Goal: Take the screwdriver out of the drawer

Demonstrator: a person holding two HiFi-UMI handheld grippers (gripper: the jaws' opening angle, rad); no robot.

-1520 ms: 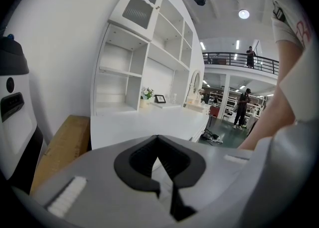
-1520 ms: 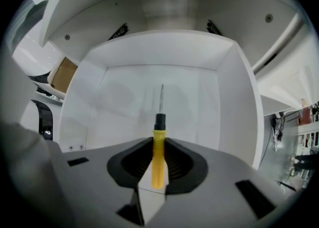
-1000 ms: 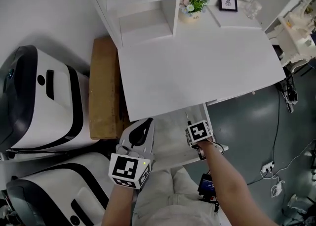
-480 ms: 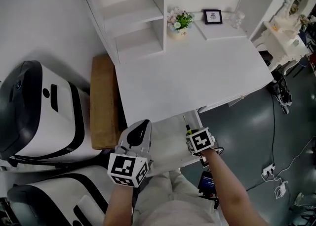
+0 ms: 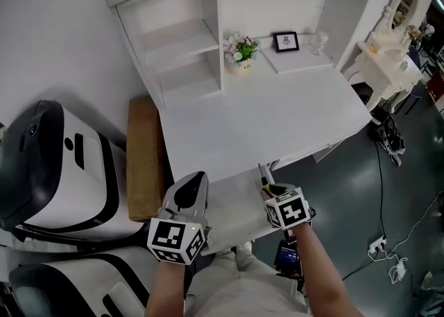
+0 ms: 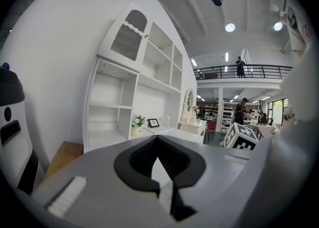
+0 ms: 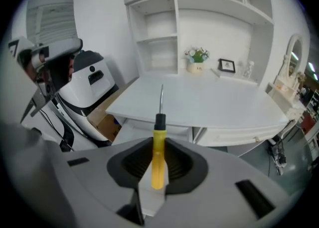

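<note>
A screwdriver [image 7: 158, 152] with a yellow handle, black collar and thin metal shaft is clamped in my right gripper [image 7: 157, 169], its shaft pointing toward the white desk [image 7: 209, 102]. In the head view the right gripper [image 5: 271, 189] holds the screwdriver [image 5: 264, 176] above the open white drawer [image 5: 232, 204] at the desk's front edge. Left of the drawer, my left gripper [image 5: 190, 196] is shut with nothing in it. In its own view the left gripper [image 6: 160, 174] points level toward the shelves.
A white shelf unit [image 5: 179, 52] stands behind the desk [image 5: 263, 114], with a flower pot [image 5: 241, 50] and a small picture frame [image 5: 285, 41]. A brown box [image 5: 142, 156] and white machines [image 5: 48, 163] sit to the left. A white dresser [image 5: 388, 41] and floor cables lie to the right.
The right gripper has risen with the screwdriver, lifting it up from the drawer. The left gripper has risen a little too. The head view now takes in more of the shelves.
</note>
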